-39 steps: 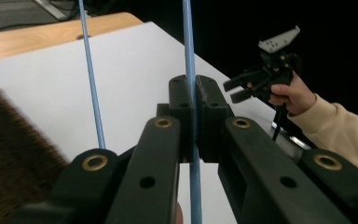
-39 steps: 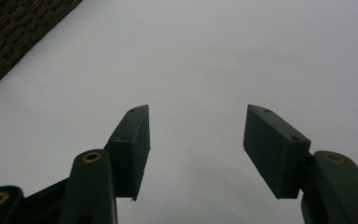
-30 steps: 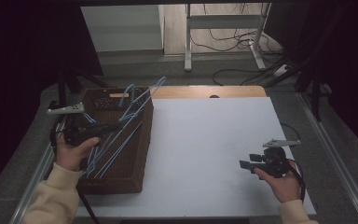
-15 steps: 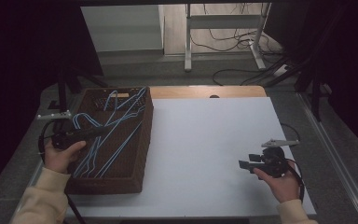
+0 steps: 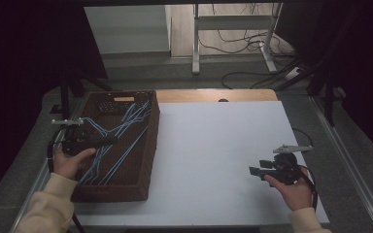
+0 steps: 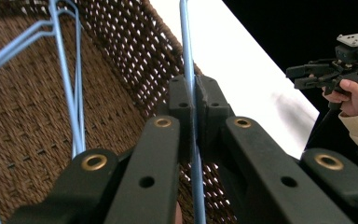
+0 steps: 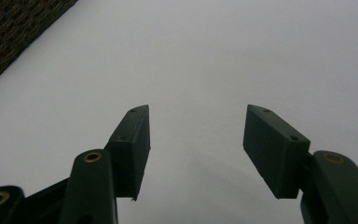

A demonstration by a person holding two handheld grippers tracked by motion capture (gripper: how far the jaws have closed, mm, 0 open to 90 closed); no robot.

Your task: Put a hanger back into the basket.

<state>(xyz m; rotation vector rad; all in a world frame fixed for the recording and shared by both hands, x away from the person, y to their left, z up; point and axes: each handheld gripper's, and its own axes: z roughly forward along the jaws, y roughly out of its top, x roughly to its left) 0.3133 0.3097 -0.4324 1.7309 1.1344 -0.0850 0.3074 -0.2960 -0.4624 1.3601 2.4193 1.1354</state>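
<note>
Your left tongs [image 6: 192, 100] are clamped on one blue wire hanger [image 6: 185, 42], not yet lifted out of the wicker basket [image 5: 145, 145] at the desk's [image 5: 213, 145] left edge; your right tongs [image 7: 193, 140] wait apart, empty, near its front right corner.

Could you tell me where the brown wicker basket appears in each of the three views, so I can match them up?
High view: the wicker basket sits at the table's left side, holding blue wire hangers.
Left gripper view: its weave covers the left half, behind the jaws.
Right gripper view: one corner shows at top left.
Shared landmark: the white tabletop beside it.
</note>
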